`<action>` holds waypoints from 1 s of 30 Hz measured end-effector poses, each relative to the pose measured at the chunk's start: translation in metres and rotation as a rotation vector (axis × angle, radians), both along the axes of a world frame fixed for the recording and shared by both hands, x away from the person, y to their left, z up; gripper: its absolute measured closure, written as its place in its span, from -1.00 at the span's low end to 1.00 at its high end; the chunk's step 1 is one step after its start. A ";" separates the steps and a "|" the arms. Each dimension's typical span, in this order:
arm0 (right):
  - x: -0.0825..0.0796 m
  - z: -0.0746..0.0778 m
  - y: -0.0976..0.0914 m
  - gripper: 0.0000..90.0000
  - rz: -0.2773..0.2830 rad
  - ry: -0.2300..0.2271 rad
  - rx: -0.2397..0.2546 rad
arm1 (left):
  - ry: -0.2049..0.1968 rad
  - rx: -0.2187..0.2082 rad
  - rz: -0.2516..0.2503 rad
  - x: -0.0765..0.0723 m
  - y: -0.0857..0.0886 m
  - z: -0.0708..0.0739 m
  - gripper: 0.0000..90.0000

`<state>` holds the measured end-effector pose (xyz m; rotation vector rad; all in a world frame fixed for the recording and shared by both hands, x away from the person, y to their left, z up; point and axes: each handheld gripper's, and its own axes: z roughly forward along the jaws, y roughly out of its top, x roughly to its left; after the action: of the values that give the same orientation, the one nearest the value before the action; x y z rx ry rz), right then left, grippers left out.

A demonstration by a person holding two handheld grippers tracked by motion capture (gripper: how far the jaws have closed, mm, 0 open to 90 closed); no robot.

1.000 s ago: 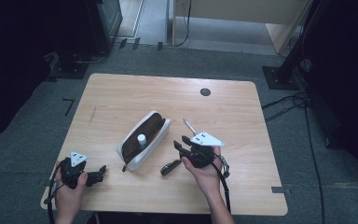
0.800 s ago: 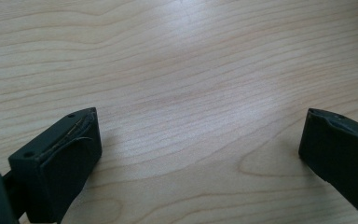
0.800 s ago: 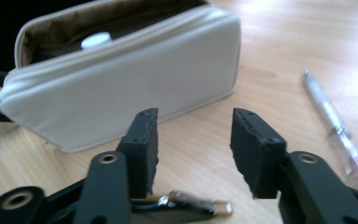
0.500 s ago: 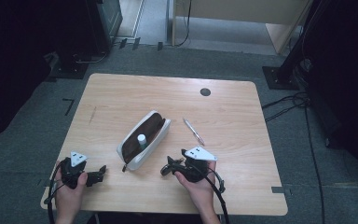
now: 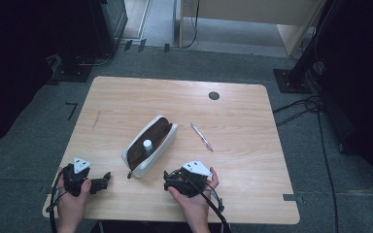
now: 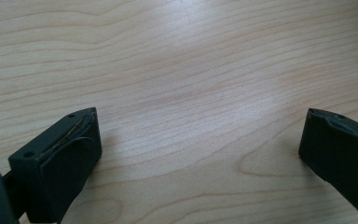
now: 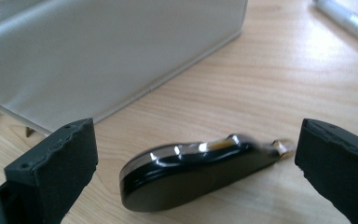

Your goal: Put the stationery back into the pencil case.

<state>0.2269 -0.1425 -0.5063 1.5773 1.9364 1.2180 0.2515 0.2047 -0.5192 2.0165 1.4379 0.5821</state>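
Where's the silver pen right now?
In the high view, the slim silver pen lies loose on the wooden table, just right of the open white pencil case, beyond the right gripper.

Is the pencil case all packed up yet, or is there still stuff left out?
Not yet. The pencil case lies open with a small white-capped thing already inside. The right tool is open around a black, shiny object on the table, not gripping it. A pen lies beside the case. The left tool is open and empty.
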 end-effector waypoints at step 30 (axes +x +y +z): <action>-0.012 -0.015 -0.018 -0.02 -0.035 0.046 -0.082 | 0.001 0.001 -0.001 0.000 0.000 0.000 -1.00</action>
<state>0.2149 -0.1600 -0.5215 1.6036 1.9531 1.0837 0.2515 0.2048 -0.5192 2.0181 1.4374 0.5822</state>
